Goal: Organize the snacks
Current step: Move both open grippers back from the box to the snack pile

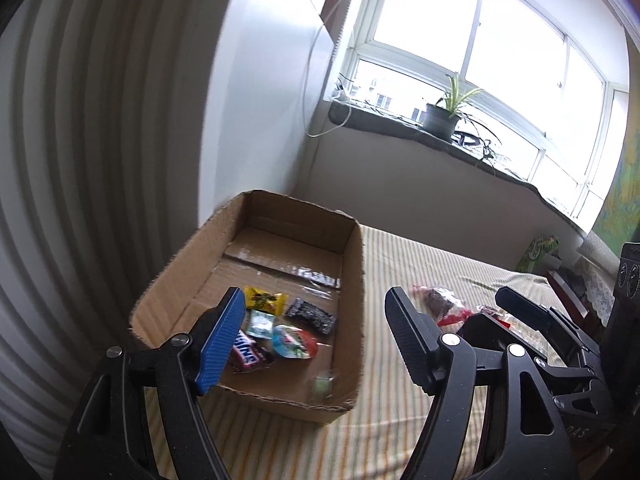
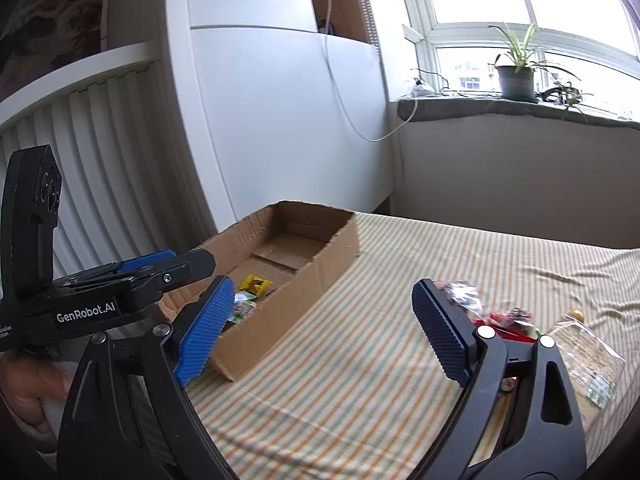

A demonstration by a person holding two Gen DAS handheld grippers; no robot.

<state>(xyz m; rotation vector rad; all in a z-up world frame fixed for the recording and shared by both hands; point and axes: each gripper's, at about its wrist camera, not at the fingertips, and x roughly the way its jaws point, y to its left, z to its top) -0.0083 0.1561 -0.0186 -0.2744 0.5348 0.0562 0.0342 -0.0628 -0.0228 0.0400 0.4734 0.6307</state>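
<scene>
An open cardboard box (image 1: 352,272) sits on the striped cloth at the left; it also shows in the right wrist view (image 2: 320,264). Inside lie several wrapped snacks: a yellow packet (image 1: 266,299), a black bar (image 1: 311,315), a Snickers (image 1: 250,356), a colourful packet (image 1: 294,342) and a blurred green sweet (image 1: 323,386) near the front wall. My left gripper (image 1: 316,344) is open and empty above the box's near end. My right gripper (image 2: 324,332) is open and empty over the cloth, right of the box. Loose red and clear snack packets (image 2: 508,320) lie beyond its right finger.
A clear bag of snacks (image 2: 588,356) lies at the right on the cloth (image 2: 360,380). A white ribbed panel (image 2: 112,152) stands left of the box. A windowsill with a potted plant (image 2: 516,76) is far behind. A green carton (image 1: 538,254) stands at the far right.
</scene>
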